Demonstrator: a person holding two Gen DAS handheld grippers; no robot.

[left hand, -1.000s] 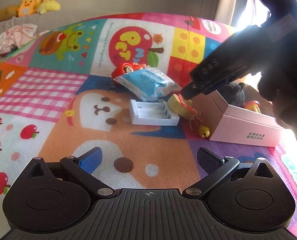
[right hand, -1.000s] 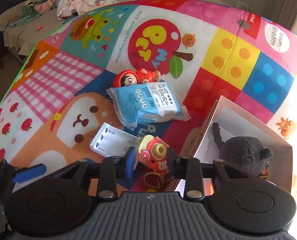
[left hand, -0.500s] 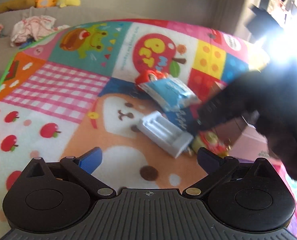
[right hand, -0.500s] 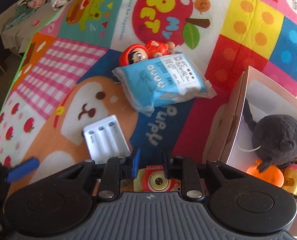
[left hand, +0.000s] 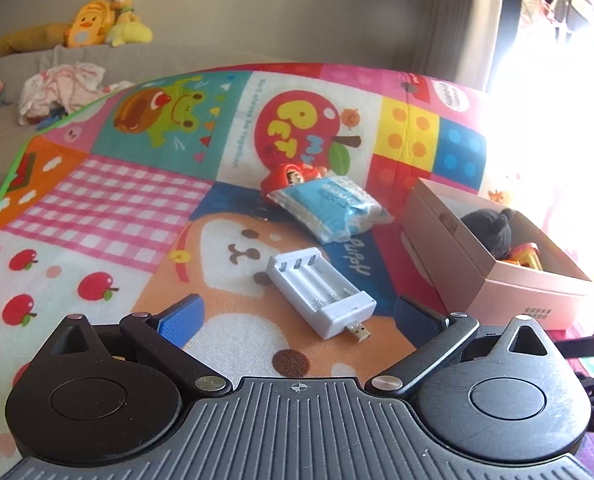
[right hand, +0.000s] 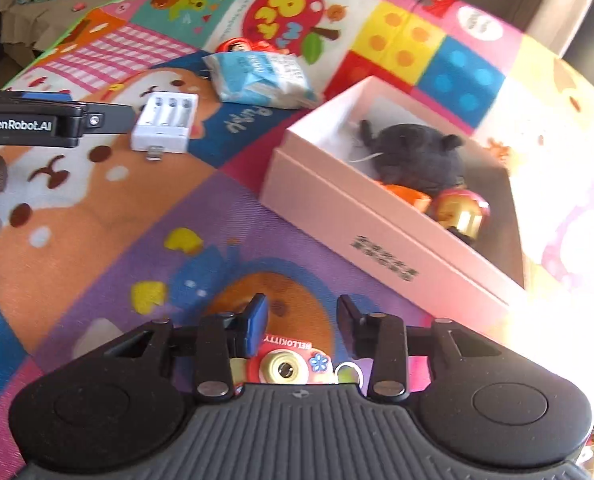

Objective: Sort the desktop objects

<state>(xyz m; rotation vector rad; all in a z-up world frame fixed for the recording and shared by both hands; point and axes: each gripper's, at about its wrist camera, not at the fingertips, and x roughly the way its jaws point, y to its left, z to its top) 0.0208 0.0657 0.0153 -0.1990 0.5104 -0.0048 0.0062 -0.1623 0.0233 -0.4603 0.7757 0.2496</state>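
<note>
Opening right gripper (right hand: pixel 299 314) jaws astride toy camera (right hand: pixel 285 368) low over play mat (right hand: pixel 97 220), pads off it, left gripper (left hand: pixel 297 314) spread wide above white battery charger (left hand: pixel 321 290), pink box (right hand: pixel 377 216) beside

Both cameras sit just behind their grippers, angled down at the mat (left hand: pixel 109 208). The left view faces the charger (left hand: pixel 321 292) closely, box (left hand: pixel 449 252) at right. The right view looks more steeply down beside the box (right hand: pixel 369 216). Both share charger (right hand: pixel 165 122), box and blue packet (left hand: pixel 329 208).
</note>
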